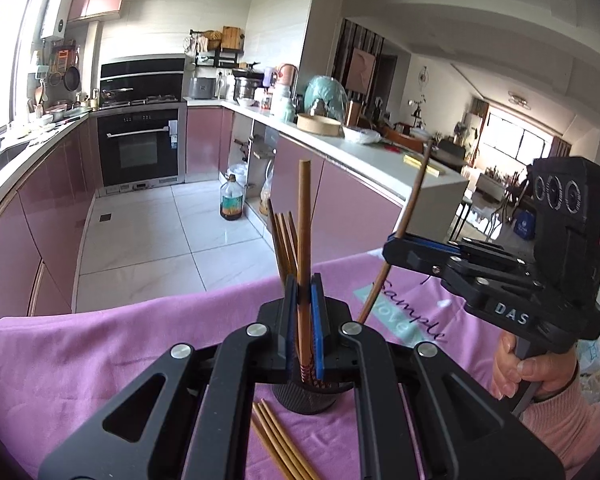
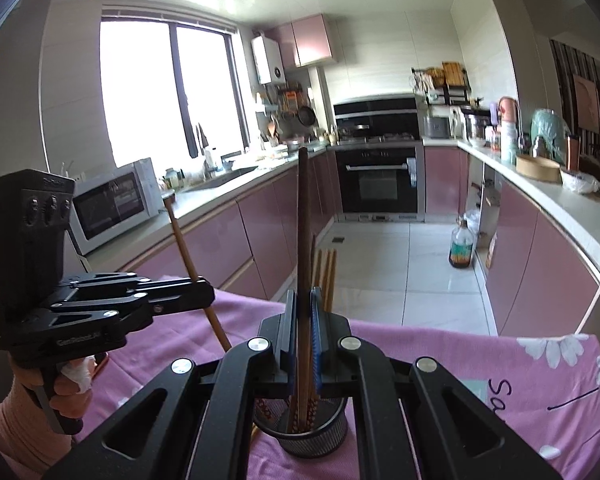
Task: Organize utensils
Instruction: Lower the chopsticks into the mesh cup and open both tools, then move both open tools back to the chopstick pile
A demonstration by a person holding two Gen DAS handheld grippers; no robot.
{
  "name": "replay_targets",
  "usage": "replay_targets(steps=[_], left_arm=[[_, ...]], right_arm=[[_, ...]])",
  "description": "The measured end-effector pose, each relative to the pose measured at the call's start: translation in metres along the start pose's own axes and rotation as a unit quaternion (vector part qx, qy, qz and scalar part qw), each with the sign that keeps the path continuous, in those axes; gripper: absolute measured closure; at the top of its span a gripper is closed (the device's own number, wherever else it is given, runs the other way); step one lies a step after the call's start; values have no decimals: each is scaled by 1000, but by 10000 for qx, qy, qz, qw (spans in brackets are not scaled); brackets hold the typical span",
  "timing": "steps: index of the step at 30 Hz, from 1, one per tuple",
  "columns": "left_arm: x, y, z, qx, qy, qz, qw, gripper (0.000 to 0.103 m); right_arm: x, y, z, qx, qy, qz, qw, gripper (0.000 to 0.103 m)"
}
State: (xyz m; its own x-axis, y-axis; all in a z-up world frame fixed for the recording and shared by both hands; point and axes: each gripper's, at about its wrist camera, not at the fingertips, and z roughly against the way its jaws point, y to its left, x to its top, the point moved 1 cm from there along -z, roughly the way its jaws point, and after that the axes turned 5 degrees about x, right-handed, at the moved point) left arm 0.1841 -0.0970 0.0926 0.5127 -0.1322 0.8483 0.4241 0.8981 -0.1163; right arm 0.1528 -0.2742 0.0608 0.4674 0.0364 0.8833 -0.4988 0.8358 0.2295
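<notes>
While both hand-held grippers are pinching one chopstick apiece, left [image 1: 305,320] and right [image 2: 302,332], each tip hangs over the mesh cup [image 2: 312,436] on the cloth-covered bench [image 1: 100,360]. Lower straight; spare chopsticks [image 1: 280,440] lie beside the cup.

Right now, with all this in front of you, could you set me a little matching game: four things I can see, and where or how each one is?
Things:
1. loose chopsticks
2. mesh cup
3. bottle
4. left tongs

States:
A. standing on the floor tiles
B. clamped on a single chopstick
C. lying flat on the pink cloth
D. standing on the cloth, with sticks upright inside

Pairs: 1-C, 2-D, 3-A, 4-B
</notes>
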Motion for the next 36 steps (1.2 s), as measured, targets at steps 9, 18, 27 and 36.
replay_targets(steps=[9,18,27,36], left_arm=[[-9,7,-28,-32,457,-133,9989,96],[-9,18,-66,25,721,-23,9974,96],[-11,22,-83,83,795,112,9967,93],[-26,24,-76,211,598,185,9978,90]], right_arm=[[-9,-10,-24,-4,571,-137,9983,98],[-12,-20,-48,-59,800,-342,9962,98],[-14,-22,-52,-103,782,-439,9959,95],[-17,-24,-43,-23,682,-466,9966,88]])
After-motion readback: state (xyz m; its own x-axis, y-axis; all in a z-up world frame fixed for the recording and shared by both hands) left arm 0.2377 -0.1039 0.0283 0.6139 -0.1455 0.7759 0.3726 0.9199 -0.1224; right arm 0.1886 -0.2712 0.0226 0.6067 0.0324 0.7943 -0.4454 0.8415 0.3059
